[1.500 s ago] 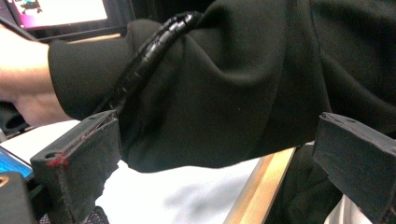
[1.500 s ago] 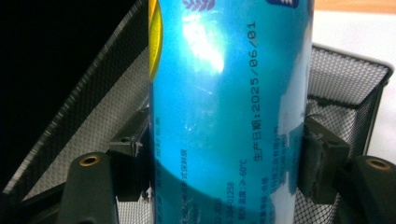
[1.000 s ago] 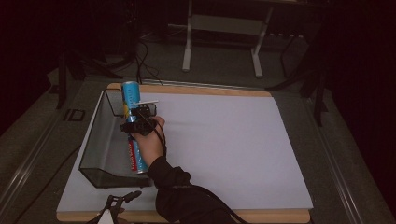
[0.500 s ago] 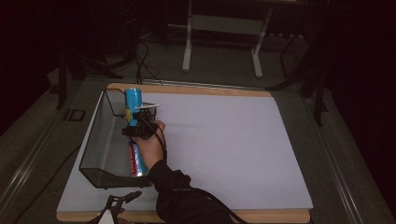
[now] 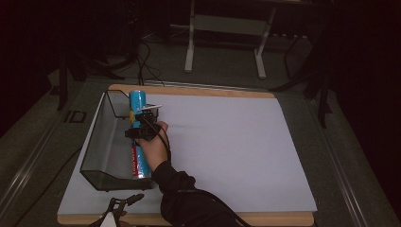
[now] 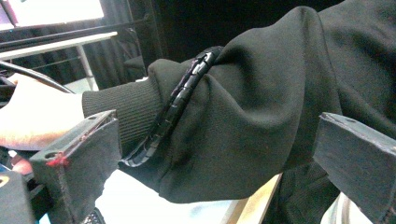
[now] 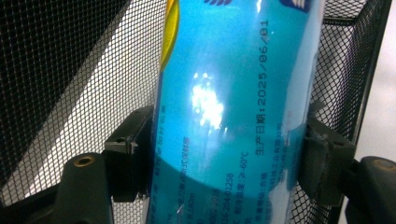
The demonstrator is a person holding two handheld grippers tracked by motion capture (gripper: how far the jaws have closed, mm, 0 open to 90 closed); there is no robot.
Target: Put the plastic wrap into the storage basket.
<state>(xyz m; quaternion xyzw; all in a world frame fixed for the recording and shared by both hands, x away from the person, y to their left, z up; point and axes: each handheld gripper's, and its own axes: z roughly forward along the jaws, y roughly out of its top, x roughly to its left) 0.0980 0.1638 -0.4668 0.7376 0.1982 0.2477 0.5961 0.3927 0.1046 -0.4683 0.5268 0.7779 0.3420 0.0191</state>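
Note:
A blue drink can (image 5: 137, 101) stands at the far end of the black wire-mesh basket (image 5: 94, 156). My right gripper (image 5: 139, 120) reaches over it from the near side. In the right gripper view the can (image 7: 233, 116) lies between my jaws (image 7: 229, 144). They have just been opening, and the pads (image 7: 130, 154) stand right beside its sides without pressing. A second can (image 5: 140, 163) with red print lies in the basket under my right hand. My left gripper (image 5: 124, 202) rests at the table's near edge. Its jaws (image 6: 219, 140) stand wide apart with nothing between them.
The basket sits on the left side of a white mat (image 5: 227, 142) on a wooden board. A black sleeve (image 6: 257, 93) with a cable crosses close in front of the left gripper. Dark floor, cables and a metal stand (image 5: 222, 28) lie beyond the table.
The blue can and my right hand have sunk a little toward the basket's far end. The left gripper has stayed where it was.

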